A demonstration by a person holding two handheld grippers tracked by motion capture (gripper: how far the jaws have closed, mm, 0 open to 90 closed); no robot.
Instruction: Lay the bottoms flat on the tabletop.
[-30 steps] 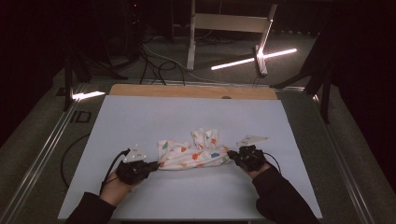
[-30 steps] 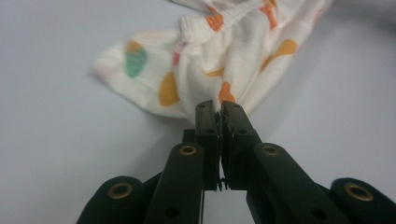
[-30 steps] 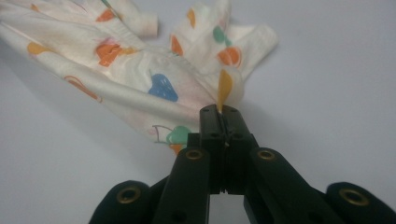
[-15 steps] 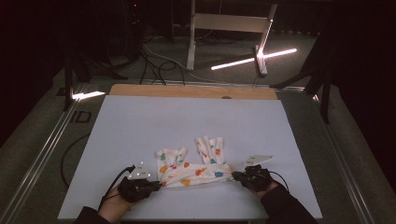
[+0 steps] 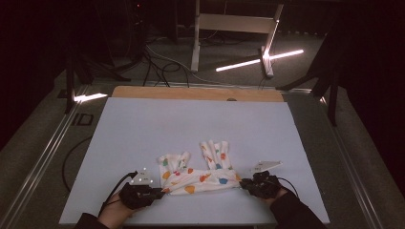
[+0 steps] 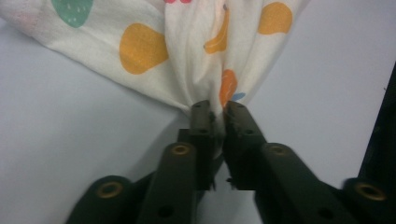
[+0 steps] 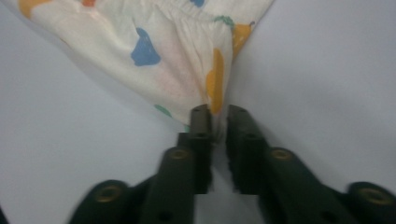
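My left gripper [image 5: 157,192] lies low at the near desk [image 5: 143,124] edge, pointing inward, its jaws just easing apart yet still pinching the spotted garment's [image 5: 200,174] corner. The garment lies flat between both hands, legs pointing away. My right gripper [image 5: 244,183] mirrors it; its own view shows a narrow gap, with the hem [image 7: 212,100] barely touching one jaw.

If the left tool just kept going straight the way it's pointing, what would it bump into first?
The spotted cloth: the left tool already has its bunched corner between its tips, jaws just easing open. Beyond lies more cloth on the white table.
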